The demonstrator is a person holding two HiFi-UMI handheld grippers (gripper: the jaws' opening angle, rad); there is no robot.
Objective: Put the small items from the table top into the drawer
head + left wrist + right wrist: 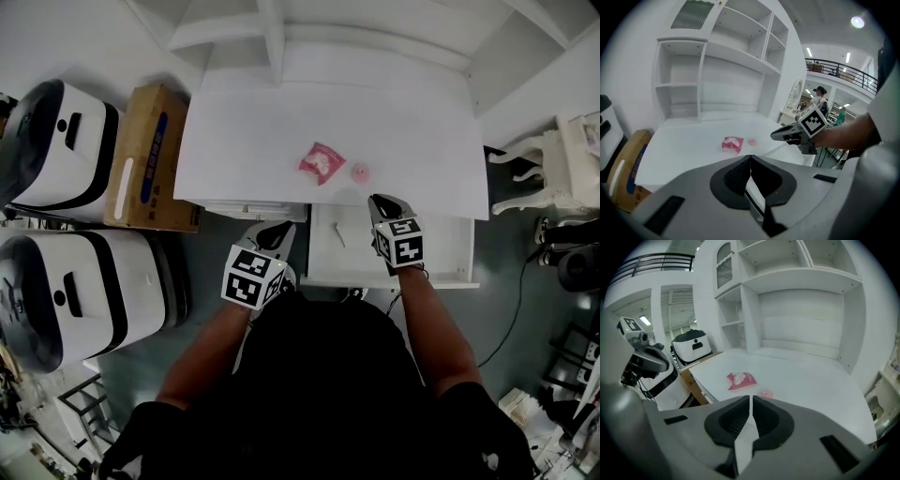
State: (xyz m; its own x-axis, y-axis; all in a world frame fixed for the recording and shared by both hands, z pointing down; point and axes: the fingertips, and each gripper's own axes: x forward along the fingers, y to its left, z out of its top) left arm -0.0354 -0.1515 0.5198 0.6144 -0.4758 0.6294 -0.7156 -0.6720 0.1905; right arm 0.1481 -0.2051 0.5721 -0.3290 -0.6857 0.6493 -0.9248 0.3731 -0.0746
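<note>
A pink packet (322,162) (732,144) (740,380) lies on the white table top (253,141), with a small round pink item (360,172) (752,141) (766,393) just to its right. Below the table's front edge a white drawer (441,253) is pulled open, and a thin pale stick (339,234) lies inside it. My right gripper (378,202) (751,398) is shut and empty, hovering over the drawer close to the round item. My left gripper (281,228) (750,157) is shut and empty too, in front of the table edge, left of the drawer.
A cardboard box (150,155) stands left of the table, beside two white and black machines (56,141) (84,291). White shelves (717,70) rise behind the table. White furniture (562,159) is at the right, and a cable (511,319) runs over the floor.
</note>
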